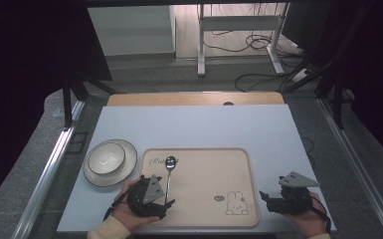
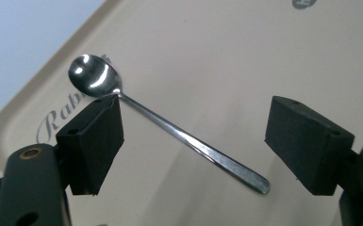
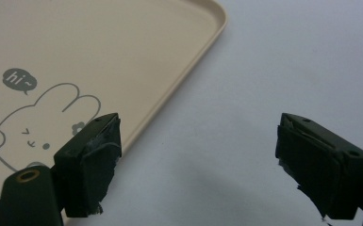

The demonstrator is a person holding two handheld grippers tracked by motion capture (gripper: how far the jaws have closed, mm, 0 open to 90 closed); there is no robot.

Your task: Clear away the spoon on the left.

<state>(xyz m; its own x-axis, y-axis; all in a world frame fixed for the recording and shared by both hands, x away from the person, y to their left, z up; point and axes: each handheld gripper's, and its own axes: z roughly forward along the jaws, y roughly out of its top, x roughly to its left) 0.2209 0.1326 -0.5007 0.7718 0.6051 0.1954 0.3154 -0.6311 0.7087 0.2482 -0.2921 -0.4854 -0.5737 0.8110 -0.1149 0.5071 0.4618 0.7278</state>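
tray [image 3: 188,61] text: "hi~" in dark speech bubble [image 3: 19,80] above rabbit drawing [image 3: 33,122] | script word "Rab…" [image 2: 59,117] near tray corner, rest hidden

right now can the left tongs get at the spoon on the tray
Probably yes. The left tongs are open right over the spoon, whose handle lies flat on the tray between the jaws, with nothing in the way.

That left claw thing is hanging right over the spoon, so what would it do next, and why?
Probably ease down and close on the handle. The left gripper is open, its fingers either side of the spoon, which lies flat on the tray, not yet gripped.
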